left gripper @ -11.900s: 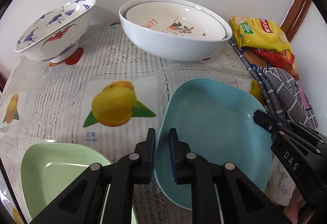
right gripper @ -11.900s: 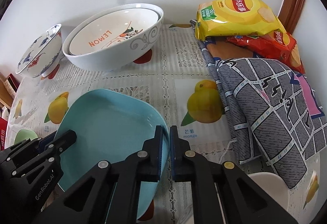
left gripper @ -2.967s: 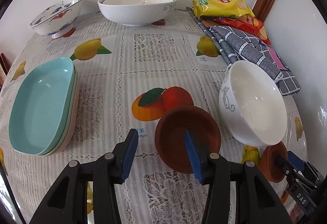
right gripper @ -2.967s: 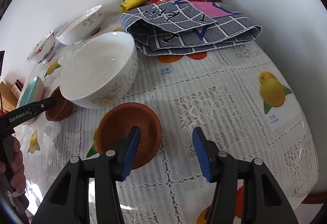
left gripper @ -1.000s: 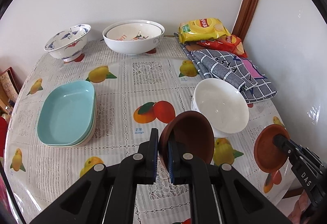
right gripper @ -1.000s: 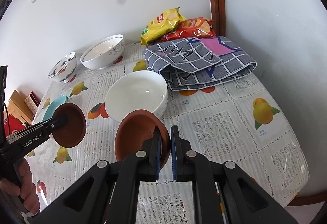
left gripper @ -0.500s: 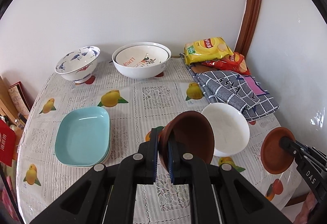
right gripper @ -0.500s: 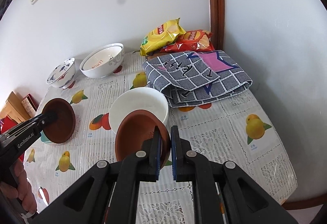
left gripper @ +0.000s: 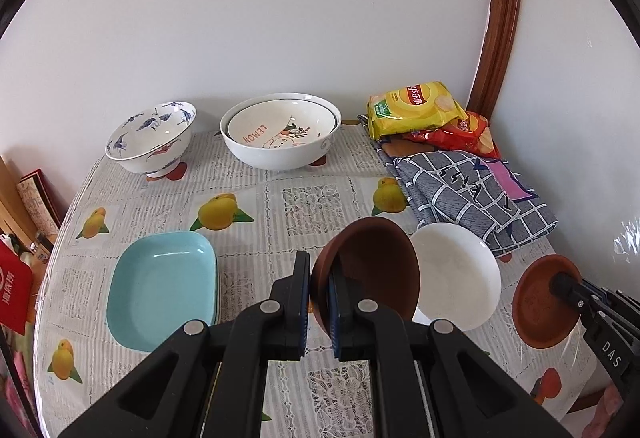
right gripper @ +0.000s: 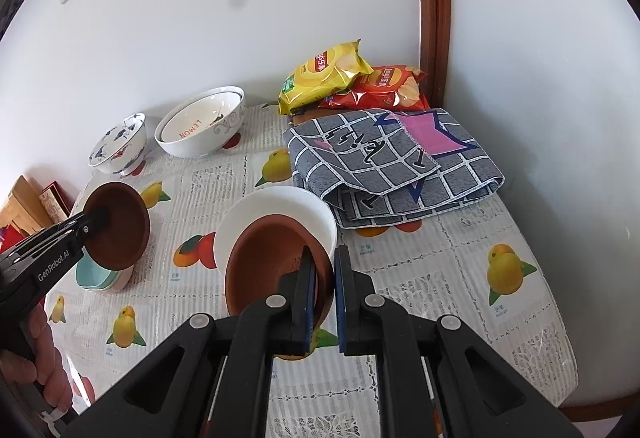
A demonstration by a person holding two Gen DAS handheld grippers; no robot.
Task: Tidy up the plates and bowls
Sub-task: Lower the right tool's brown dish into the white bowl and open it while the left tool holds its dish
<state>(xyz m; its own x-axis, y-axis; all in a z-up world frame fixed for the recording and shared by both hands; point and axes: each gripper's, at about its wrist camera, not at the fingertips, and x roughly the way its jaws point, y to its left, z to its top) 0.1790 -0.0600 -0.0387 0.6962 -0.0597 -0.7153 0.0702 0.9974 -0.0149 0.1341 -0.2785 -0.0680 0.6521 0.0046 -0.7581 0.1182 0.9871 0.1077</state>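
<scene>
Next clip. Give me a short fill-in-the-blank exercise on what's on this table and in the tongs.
1. Each tongs is shut on the rim of a small ____ dish.
2. The bowl nested inside the large white bowl reads ____.
3. The turquoise plate tops a ____ of plates.
4. The yellow chip bag lies partly on a ____ one.

Missing words: brown; LEMON; stack; red

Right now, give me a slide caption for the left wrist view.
Left tongs shut on a brown dish above the fruit-print tablecloth, beside a white bowl.
</scene>
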